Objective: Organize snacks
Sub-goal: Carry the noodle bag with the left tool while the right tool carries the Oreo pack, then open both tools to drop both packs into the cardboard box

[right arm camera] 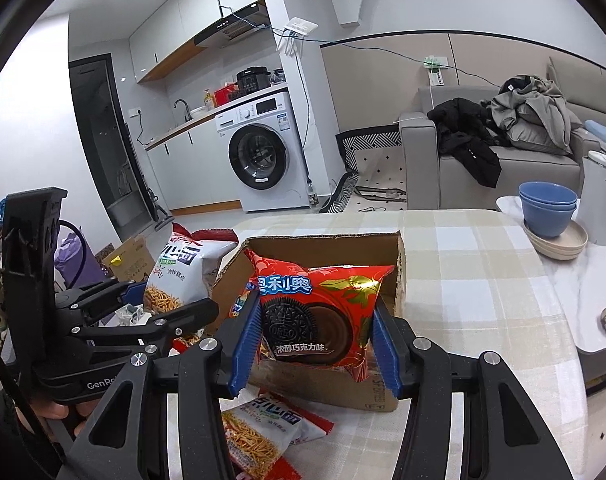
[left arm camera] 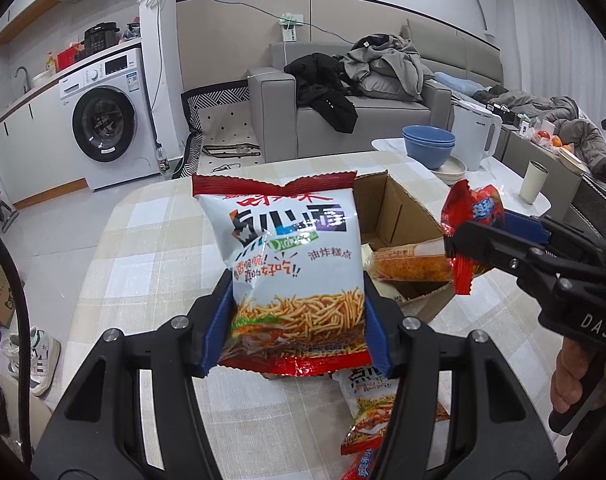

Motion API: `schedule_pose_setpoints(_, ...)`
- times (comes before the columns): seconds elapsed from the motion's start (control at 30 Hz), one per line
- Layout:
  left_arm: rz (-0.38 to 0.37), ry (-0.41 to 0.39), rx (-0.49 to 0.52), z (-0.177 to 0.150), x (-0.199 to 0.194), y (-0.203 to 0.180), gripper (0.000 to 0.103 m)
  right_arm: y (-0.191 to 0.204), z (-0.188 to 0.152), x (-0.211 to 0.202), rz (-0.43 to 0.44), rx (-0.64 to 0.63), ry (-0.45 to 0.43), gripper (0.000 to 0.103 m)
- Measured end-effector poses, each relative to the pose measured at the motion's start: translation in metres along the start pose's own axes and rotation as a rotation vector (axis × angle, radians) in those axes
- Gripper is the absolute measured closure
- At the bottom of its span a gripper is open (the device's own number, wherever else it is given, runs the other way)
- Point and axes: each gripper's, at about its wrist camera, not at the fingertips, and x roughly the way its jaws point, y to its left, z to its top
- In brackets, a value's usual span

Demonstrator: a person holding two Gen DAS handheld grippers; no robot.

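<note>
Checked tablecloth [left arm camera: 151, 248], sofa [left arm camera: 367, 116] behind; left gripper [left arm camera: 299, 320] clamps noodle bag [left arm camera: 295, 264], right gripper [right arm camera: 315, 344] Oreo pack [right arm camera: 319, 312].

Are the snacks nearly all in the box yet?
Partly. One long orange snack packet already lies in the brown cardboard box. The left gripper holds a white noodle-snack bag, the right gripper a red Oreo packet. More noodle-snack bags wait on the checked tablecloth.
</note>
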Motion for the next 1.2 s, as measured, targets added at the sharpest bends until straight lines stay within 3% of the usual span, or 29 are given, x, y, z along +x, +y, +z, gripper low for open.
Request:
schedule_pose_setpoints(0.33, 0.009, 0.03, -0.032, 0.005, 0.035, 0.016, 0.048, 0.003, 0.012, 0.016, -0.011, -0.01, 0.003, 0.051)
schedule_pose_setpoints(0.7, 0.007, 0.039, -0.029, 0.011, 0.047, 0.015, 0.048, 0.01, 0.023, 0.029, -0.052, -0.057, 0.029, 0.051)
schedule_pose_setpoints(0.83, 0.001, 0.042, -0.016, 0.011, 0.051, 0.012, 0.048, 0.01, 0.023, 0.033, -0.089, -0.067, 0.049, 0.044)
schedule_pose_setpoints(1.07, -0.02, 0.052, -0.019, 0.009, 0.054, 0.011, 0.047, 0.001, 0.021, 0.023, -0.081, -0.037, 0.044, 0.043)
schedule_pose_setpoints(1.17, -0.029, 0.049, -0.015, 0.008, 0.053, 0.009, 0.041, -0.003, 0.018, 0.016, -0.063, -0.025, 0.033, 0.032)
schedule_pose_setpoints(1.2, -0.034, 0.043, -0.013, 0.008, 0.051, 0.009, 0.035, -0.005, 0.018, 0.014, -0.054, -0.019, 0.032, 0.029)
